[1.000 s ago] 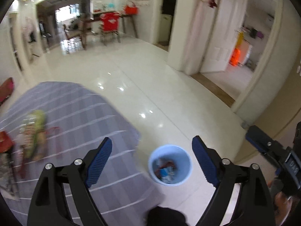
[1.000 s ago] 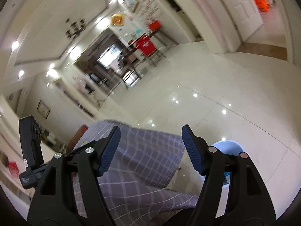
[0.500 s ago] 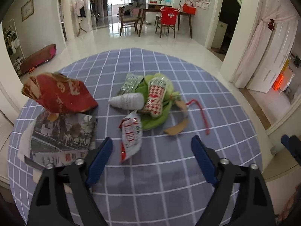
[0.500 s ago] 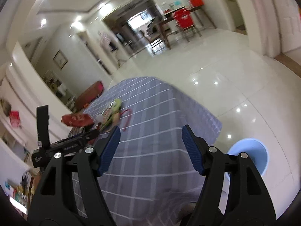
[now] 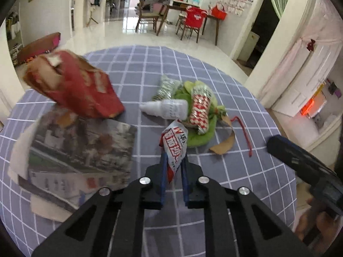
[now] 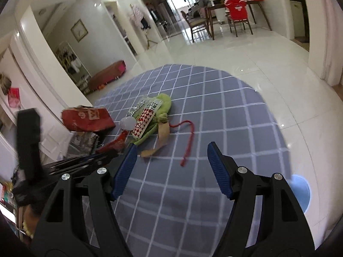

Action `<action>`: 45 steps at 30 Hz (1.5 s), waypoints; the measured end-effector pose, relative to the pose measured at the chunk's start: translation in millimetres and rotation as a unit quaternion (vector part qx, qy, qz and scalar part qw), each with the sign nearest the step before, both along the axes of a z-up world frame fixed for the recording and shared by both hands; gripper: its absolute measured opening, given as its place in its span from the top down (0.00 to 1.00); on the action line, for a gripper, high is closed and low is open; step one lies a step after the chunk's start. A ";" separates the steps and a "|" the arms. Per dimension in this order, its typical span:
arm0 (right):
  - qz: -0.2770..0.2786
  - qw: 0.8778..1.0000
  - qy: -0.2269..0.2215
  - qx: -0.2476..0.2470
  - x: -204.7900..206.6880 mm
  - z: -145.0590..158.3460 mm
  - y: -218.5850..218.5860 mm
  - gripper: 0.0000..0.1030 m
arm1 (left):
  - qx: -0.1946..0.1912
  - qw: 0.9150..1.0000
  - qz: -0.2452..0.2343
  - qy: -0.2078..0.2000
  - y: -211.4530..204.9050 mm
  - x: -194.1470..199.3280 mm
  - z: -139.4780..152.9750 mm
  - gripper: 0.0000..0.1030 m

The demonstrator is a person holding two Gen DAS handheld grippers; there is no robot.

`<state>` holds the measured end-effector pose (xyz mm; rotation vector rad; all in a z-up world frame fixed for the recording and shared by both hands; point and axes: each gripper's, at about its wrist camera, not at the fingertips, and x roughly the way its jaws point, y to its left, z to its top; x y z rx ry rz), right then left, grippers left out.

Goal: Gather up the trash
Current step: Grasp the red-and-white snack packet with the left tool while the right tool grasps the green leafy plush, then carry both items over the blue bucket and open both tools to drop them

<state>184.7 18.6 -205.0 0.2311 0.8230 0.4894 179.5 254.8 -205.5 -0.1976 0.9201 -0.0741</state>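
A red-and-white snack wrapper (image 5: 175, 147) sits low in the middle of the left wrist view, its lower end pinched between the blue pads of the left gripper (image 5: 173, 171), whose jaws are closing to a narrow gap around it. In the right wrist view the same wrapper shows as a red crumple (image 6: 115, 143) at the left, beside the dark frame of the left gripper. Just above it in the left view lies a heap of other trash: a white plastic bottle (image 5: 166, 108) on its side, a red-and-white checked packet (image 5: 200, 109) resting on a green bag (image 5: 199, 132), a silver patterned wrapper (image 5: 166, 87) behind them, a brown paper scrap (image 5: 223, 145) and a red string (image 5: 244, 135) to the right. Toward the left of the frame a crumpled red paper bag (image 5: 77, 87) stands partly on a printed leaflet (image 5: 81, 152). All of it rests on a round table with a grey-blue checked cloth (image 5: 246, 180). The right gripper (image 6: 171, 169) hangs over bare cloth in the lower half of its own view, jaws wide apart with nothing between them. At the lower right edge of that view, beyond the table's edge, a light blue waste bin (image 6: 301, 190) stands on the glossy white tiled floor (image 6: 268, 68). Far back, at the top of both views, are a dining table and a chair with a red cover (image 5: 194, 19).
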 end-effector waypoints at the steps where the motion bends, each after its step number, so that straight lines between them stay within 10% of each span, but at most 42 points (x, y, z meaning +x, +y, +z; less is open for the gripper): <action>1: 0.003 1.000 -0.001 -0.008 5.2 -0.5 6.9 0.35 | -0.006 1.000 0.001 -0.004 1.6 -1.9 2.1 0.90; 13: 0.081 0.988 -0.019 -0.133 61.5 -13.3 70.8 0.58 | -0.034 0.999 0.015 -0.023 18.8 -17.6 16.8 0.90; 17: 0.108 0.981 -0.023 -0.161 62.3 -16.1 82.6 0.83 | -0.038 0.999 0.014 -0.024 20.4 -13.2 17.1 0.90; 28: 0.074 0.979 -0.120 -0.148 4.4 51.1 60.0 0.85 | -0.044 0.996 0.008 -0.072 10.6 -34.2 60.0 0.91; 45: -0.048 0.989 -0.138 -0.027 -84.3 84.8 -134.0 0.84 | -0.024 0.988 -0.111 -0.100 -135.2 -67.2 101.8 0.91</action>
